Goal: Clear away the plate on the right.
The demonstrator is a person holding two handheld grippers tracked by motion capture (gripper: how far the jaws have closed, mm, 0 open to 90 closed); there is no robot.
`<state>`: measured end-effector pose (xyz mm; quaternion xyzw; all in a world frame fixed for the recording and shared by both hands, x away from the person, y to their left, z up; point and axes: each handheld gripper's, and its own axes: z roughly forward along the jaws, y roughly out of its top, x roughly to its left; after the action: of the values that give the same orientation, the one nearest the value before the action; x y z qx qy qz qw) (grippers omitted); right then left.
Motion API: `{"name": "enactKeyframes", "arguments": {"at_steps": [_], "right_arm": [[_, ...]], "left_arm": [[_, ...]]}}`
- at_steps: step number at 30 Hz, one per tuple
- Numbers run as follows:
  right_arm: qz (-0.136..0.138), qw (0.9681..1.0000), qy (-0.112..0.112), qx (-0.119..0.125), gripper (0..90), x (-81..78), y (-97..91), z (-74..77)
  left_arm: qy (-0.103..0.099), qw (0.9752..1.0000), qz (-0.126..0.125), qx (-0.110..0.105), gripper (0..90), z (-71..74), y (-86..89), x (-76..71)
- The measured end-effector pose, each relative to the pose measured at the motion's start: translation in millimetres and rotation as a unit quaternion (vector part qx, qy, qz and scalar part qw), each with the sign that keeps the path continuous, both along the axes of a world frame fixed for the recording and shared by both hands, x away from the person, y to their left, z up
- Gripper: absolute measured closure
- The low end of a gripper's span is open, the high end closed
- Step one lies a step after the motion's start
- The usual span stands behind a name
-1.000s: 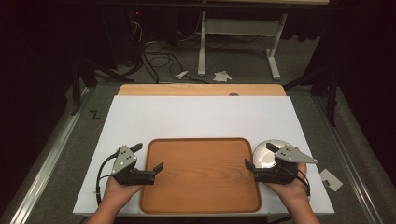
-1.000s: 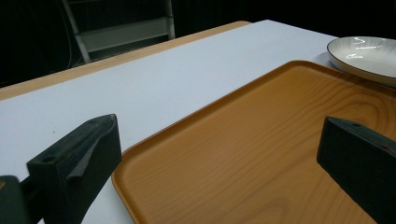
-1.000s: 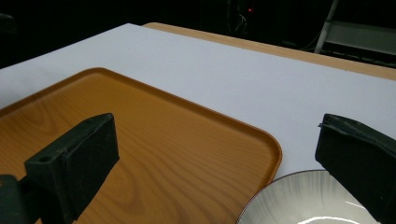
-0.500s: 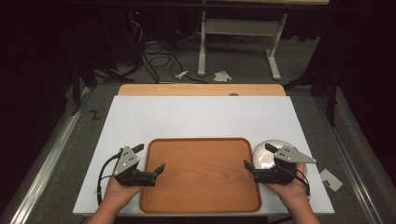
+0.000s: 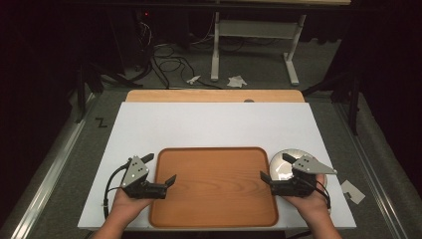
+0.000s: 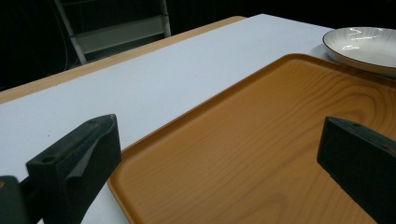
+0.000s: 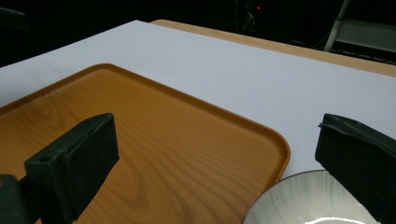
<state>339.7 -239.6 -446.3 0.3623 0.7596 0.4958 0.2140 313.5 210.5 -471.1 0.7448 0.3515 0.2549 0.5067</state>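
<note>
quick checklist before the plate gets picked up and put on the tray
1. Right hand-held gripper open: ok, jaws spread wide.
2. Left hand-held gripper open: ok, holds nothing.
3. Plate within reach of the right hand-held gripper: ok, it lies just beside the tray's right edge.
4. Wooden tray bare: ok, nothing lies on it.
5. Jaws lined up on the plate rim: not ok, they point over the tray.
6. Plate clean and whole: cannot tell, partly hidden.

Left gripper [image 5: 158, 172]: black body, blocky black jaws, grey three-cornered top plate. Black cable trails behind. Right gripper [image 5: 273, 171]: identical.
</note>
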Motion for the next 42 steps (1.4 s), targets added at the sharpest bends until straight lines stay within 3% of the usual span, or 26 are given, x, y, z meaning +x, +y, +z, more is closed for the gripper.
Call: {"name": "enactKeyframes", "arguments": {"at_steps": [11, 31, 42], "right_arm": [[-0.025, 0.9995, 0.016, 0.006, 0.0, 4.3, -12.1, -1.5], [-0.079, 0.9966, 0.002, 0.023, 0.0, 6.9, -49.6, 4.3], [-0.104, 0.9943, 0.014, 0.022, 0.0, 1.2, -67.0, 3.2]], "left_arm": [[0.000, 1.0000, -0.001, -0.002, 0.6, 0.1, 0.4, 0.5], [-0.002, 1.0000, -0.003, 0.000, 0.6, 0.1, -1.5, 3.1], [-0.006, 1.0000, -0.004, 0.004, 0.6, 0.4, -8.1, 9.3]]}}
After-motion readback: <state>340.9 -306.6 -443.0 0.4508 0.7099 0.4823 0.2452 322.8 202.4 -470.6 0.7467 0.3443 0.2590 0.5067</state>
